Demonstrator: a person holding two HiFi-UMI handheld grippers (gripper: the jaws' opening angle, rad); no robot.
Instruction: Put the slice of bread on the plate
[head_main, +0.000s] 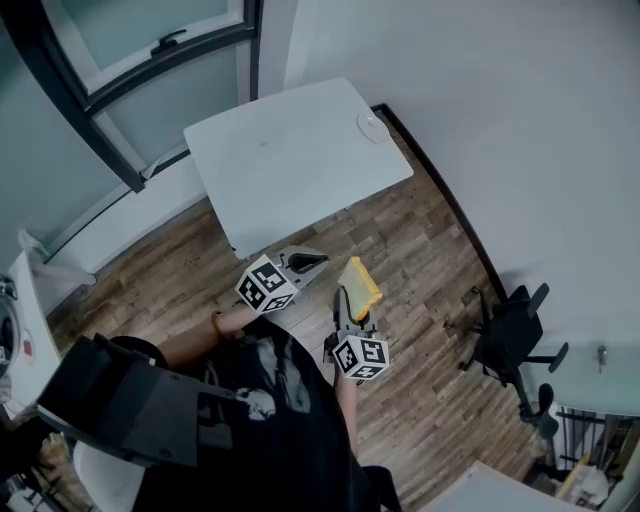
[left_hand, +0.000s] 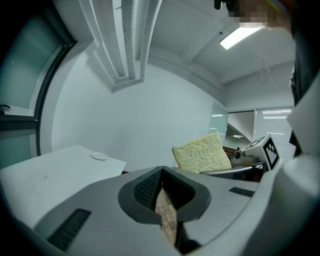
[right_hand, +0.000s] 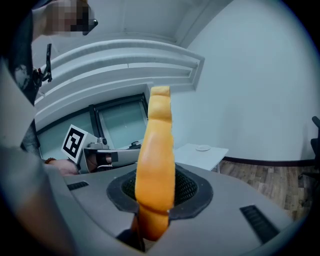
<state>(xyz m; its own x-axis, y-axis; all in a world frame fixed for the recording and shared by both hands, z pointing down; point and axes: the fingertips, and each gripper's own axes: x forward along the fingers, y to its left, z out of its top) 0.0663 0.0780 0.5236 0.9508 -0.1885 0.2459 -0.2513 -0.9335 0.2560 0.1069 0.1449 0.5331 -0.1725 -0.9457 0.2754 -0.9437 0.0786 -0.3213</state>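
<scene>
One slice of bread (right_hand: 156, 165) is clamped on edge in the right gripper (right_hand: 155, 202). Its fingers (right_hand: 189, 187) press on the slice from both sides, low down, so that the bottom of the slice sits deep between the dark ribbed pads and most of it rises well above them. In the right gripper view the orange-brown crust faces the camera and the slice leans slightly, its top tipped a little to the right. From the left gripper view the pale, pitted crumb face shows instead, standing above the right gripper's fingertips.

The left gripper (left_hand: 161, 172) holds nothing. Its fingers (left_hand: 146, 189) are closed, tips meeting, with only a thin slit behind them through which the wooden floor (head_main: 420, 250) shows.

Both grippers are held side by side over the floor, in front of the person and just short of the near edge of the white bench (head_main: 290, 160) — neither is above it. The bread is in the air, touching only the right fingers.

The plate (head_main: 372, 126), small and white, lies near the far right corner of the bench, well apart from the bread and from both grippers. A black chair (head_main: 510, 330) stands off to the right by the wall.
</scene>
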